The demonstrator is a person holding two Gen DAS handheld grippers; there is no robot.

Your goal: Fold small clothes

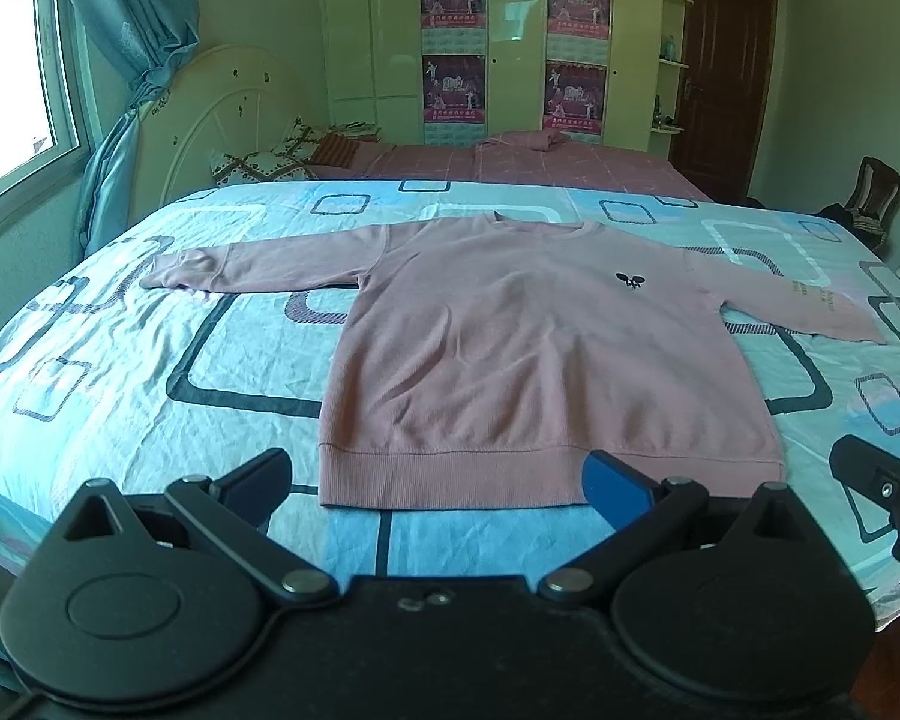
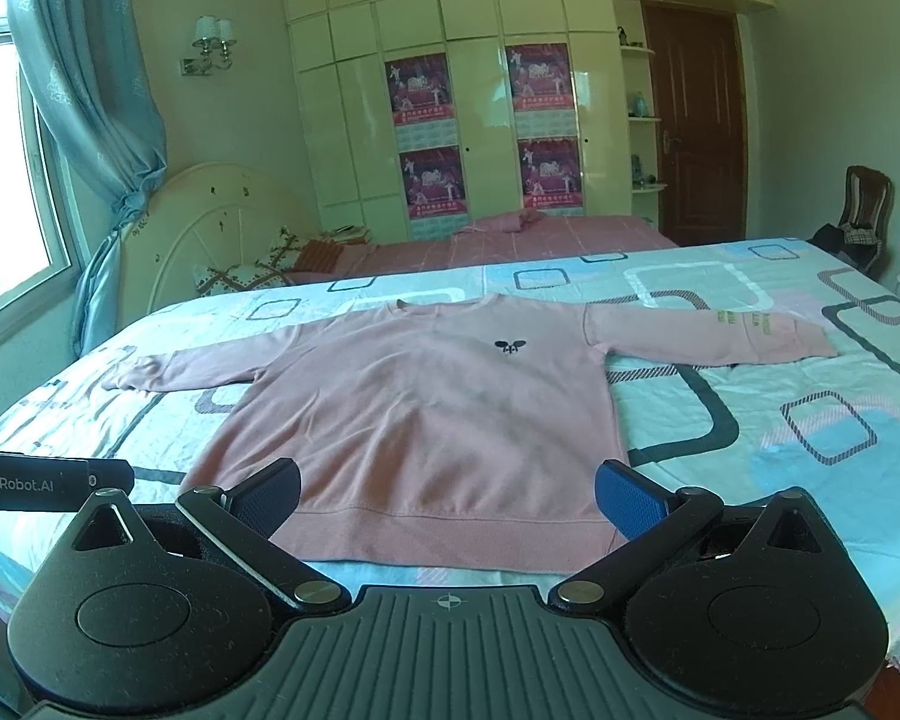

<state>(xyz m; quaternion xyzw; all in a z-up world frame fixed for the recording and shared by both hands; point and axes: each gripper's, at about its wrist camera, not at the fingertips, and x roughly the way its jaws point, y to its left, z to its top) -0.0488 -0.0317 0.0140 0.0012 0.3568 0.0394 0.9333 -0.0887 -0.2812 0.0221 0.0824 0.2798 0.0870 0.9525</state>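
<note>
The pink sweatshirt (image 1: 528, 348) lies flat on the bed (image 1: 150, 360), hem just beyond both grippers' wide-open, empty fingers (image 1: 615, 483).

Bed (image 1: 120, 360), blue patterned sheet: pink sweatshirt (image 1: 510, 348) lying flat, sleeves spreading, hem sitting just ahead of both claws.

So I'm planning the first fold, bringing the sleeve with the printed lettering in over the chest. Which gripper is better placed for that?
Probably the right gripper. The lettered sleeve lies on its side of the pink sweatshirt. The left gripper would have to cross the body. Both are open near the hem.
</note>
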